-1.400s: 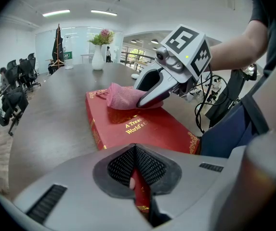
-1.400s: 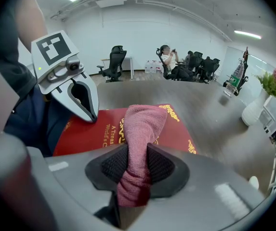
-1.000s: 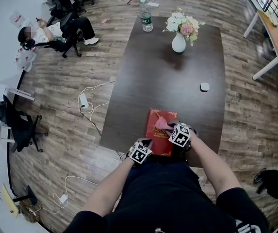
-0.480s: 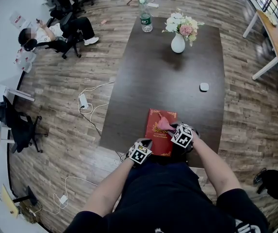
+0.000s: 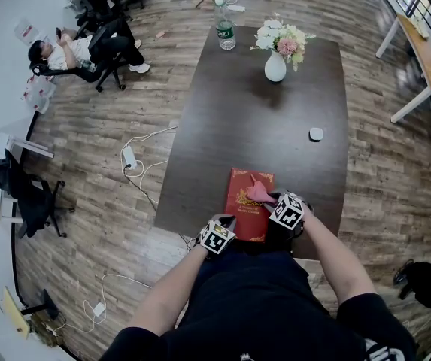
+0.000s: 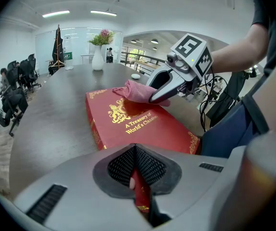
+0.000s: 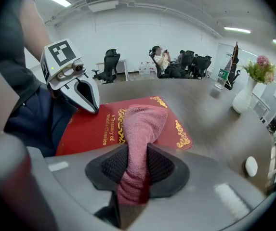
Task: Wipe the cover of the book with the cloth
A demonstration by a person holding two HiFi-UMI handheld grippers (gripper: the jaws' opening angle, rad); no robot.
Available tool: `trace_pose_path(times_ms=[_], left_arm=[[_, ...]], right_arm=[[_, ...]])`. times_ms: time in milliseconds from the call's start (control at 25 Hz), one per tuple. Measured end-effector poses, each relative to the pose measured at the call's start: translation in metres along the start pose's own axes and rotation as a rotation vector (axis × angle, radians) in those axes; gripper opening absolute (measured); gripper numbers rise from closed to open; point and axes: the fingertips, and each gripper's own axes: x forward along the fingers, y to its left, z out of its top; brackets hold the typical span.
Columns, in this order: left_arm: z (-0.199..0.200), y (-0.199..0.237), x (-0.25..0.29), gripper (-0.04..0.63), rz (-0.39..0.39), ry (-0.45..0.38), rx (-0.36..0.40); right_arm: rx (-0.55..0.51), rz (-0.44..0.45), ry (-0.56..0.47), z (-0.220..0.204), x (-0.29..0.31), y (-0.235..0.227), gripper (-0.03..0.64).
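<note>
- presently, we find the book (image 5: 249, 201) lying flat and closed, its red cover up, with the near edge of the table (image 5: 260, 119) just beside the book's near end.
- the left gripper (image 5: 226, 222) is clamped on the book's near left corner; its own view shows the red edge pinched between the pads.
- the right gripper (image 5: 270, 200) is clenched on the cloth (image 5: 260, 192), which trails forward from the jaws as a narrow bunched roll and rests on the cover's middle, toward the book's right side.
- risk one: the roll touches only a narrow strip of the cover, so a stroke may leave the book's far corners and left half unwiped.
- risk two: pressing lower to gain contact could bring the hard jaw tips onto the cover and scuff the gilt print.
- risk three: the book is held at one corner only, so a sideways stroke could pivot it about that corner or push it over the table edge at its near end.
- risk four: drag against the cover could pull the cloth out of the jaws, as we cannot tell how much of it is held.
</note>
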Motion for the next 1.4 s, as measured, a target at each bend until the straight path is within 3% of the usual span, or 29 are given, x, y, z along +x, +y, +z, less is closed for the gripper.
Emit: trace_pose_path(times_ms=[600, 960, 1400], left_arm=[[0.002, 0.001, 0.000, -0.005, 0.003, 0.002, 0.004], [0.000, 0.001, 0.000, -0.005, 0.010, -0.002, 0.009], [0.002, -0.001, -0.003, -0.005, 0.008, 0.011, 0.009]], right_arm=[[0.040, -0.022, 0.004, -0.017, -0.010, -0.004, 0.112], [0.049, -0.032, 0.069, -0.042, -0.014, -0.004, 0.113], [0.047, -0.045, 0.053, -0.034, -0.024, -0.007, 0.112]])
